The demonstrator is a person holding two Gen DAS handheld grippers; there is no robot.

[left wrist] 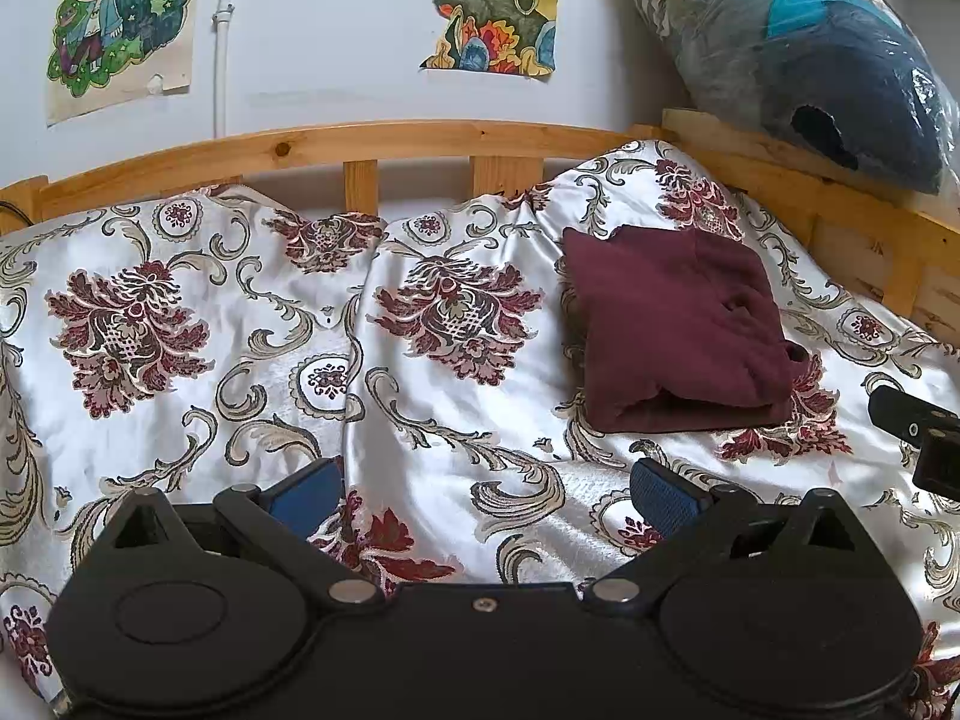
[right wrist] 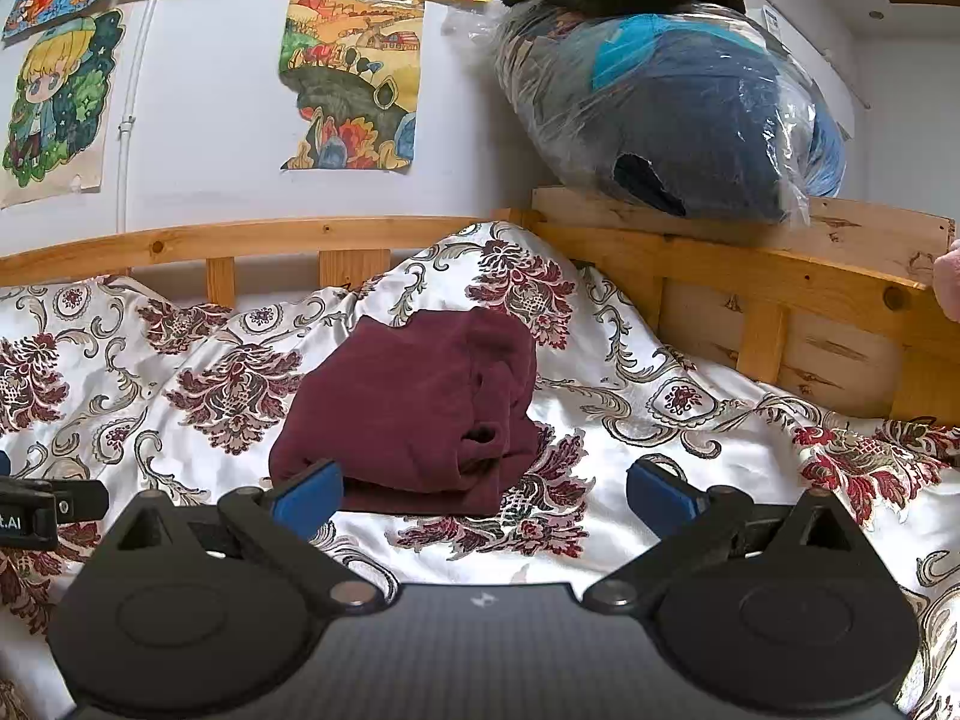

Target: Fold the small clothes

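A maroon garment (left wrist: 672,324) lies folded into a thick rectangle on the floral bedspread (left wrist: 240,324), at the right of the left wrist view. The right wrist view has the same maroon garment (right wrist: 414,402) at its centre, just beyond the fingertips. My left gripper (left wrist: 486,492) hovers open over bare bedspread, short and left of the garment, nothing between its blue pads (left wrist: 666,498). My right gripper (right wrist: 480,495) is open too, its left blue pad (right wrist: 309,495) close to the garment's near edge. The right gripper's body (left wrist: 918,420) shows at the right edge of the left wrist view.
A wooden bed rail (left wrist: 384,144) runs along the back and turns down the right side (right wrist: 750,294). A plastic-wrapped bundle of dark and blue fabric (right wrist: 672,108) rests on that corner. Drawings (right wrist: 348,84) hang on the white wall. The left gripper's body (right wrist: 36,510) pokes in at the left.
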